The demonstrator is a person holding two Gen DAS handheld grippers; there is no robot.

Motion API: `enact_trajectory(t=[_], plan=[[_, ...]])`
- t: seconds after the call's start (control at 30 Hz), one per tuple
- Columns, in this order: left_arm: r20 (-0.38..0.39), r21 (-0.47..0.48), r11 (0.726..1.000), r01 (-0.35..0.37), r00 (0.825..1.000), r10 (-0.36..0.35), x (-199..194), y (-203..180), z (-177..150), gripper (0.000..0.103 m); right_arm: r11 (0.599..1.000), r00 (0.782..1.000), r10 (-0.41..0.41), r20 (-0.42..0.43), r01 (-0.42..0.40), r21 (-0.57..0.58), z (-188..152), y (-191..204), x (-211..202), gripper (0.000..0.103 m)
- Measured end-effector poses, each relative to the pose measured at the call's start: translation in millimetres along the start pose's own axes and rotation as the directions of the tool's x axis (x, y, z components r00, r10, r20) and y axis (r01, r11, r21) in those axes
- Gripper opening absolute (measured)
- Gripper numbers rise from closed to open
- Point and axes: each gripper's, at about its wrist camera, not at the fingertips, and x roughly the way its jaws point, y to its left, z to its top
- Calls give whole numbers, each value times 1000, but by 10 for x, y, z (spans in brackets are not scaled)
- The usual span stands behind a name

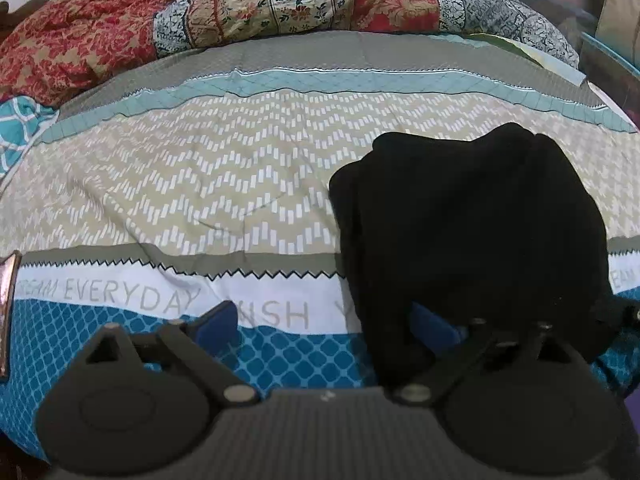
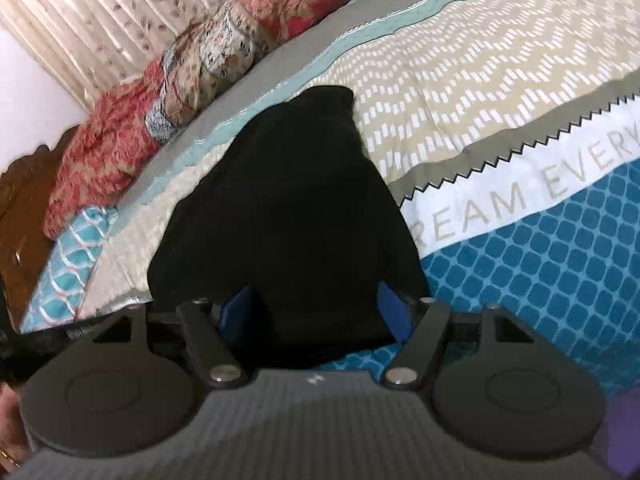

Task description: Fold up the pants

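The black pants [image 1: 472, 232] lie in a folded heap on the patterned bedspread [image 1: 200, 184], at the right of the left wrist view. My left gripper [image 1: 324, 326] is open at the near left edge of the heap; its right finger [image 1: 434, 326] touches the cloth and its left finger [image 1: 216, 324] stands over bare bedspread. In the right wrist view the pants [image 2: 280, 208] fill the middle. My right gripper [image 2: 316, 312] is open, with the near end of the pants lying between its blue fingers [image 2: 236, 314].
A crumpled red and floral quilt [image 1: 240, 12] lies along the far side of the bed, also in the right wrist view [image 2: 180, 80]. A curtain [image 2: 100, 8] hangs behind it. A wooden headboard [image 2: 24, 208] is at the left. Boxes [image 1: 616, 20] stand at the far right.
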Motion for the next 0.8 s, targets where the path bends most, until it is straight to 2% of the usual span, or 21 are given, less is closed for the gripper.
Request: enact_trajectory(t=[0.1, 0.23, 0.4, 0.57, 0.8], plan=[[-1, 0, 1000, -7, 1000, 7, 14, 1, -3, 100, 999, 1000, 5, -3, -5, -38, 24, 16, -37, 87], [-2, -4, 1000, -13, 1000, 13, 30, 19, -12, 103, 998, 1000, -2, 8, 2, -66, 20, 40, -53, 92], [-7, -10, 1000, -2, 1000, 2, 39, 44, -20, 103, 997, 996, 60, 62, -62, 34, 45, -118, -35, 97], [3, -37, 999, 20, 1000, -20, 37, 90, -59, 103, 973, 982, 142, 123, -161, 166, 23, -328, -92, 99], [24, -46, 999, 18, 1000, -17, 23, 94, -106, 103, 972, 979, 169, 114, -185, 142, 40, -309, -114, 103]])
